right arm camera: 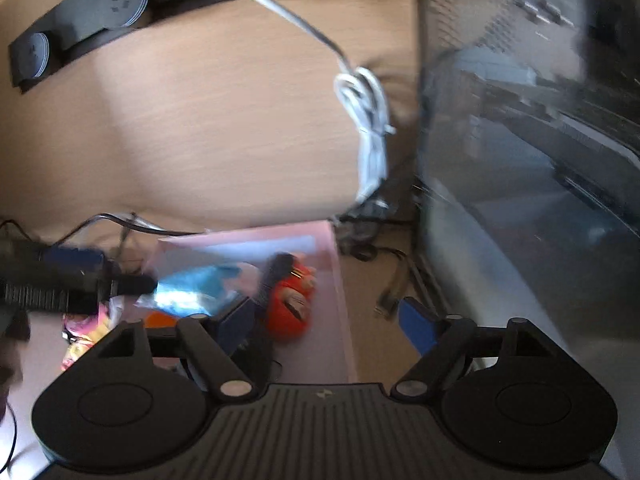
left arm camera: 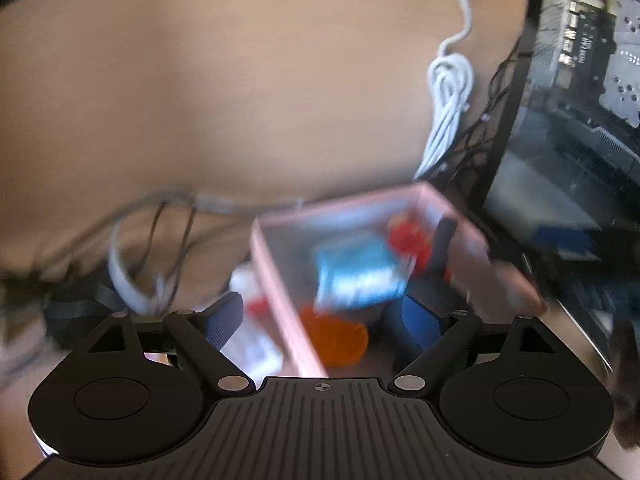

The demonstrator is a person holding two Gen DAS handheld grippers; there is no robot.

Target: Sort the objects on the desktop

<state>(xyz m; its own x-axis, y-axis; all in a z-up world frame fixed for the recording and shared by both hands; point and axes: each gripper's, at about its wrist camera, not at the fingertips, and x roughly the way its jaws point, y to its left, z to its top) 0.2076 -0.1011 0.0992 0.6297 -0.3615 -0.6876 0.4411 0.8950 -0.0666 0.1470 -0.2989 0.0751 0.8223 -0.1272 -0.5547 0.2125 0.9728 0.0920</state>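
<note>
Both views are motion-blurred. A pink box sits on the wooden desk, also in the right wrist view. Inside lie a blue packet, a red toy, a dark stick-like item and an orange disc. My left gripper is open and empty, hovering over the box's near left wall. My right gripper is open and empty over the box's right side. The left gripper's dark body shows at the left of the right wrist view.
A bundled white cable lies on the desk beside a dark computer case. Thin cables and a white-red item lie left of the box. A colourful packet and a black strip also show.
</note>
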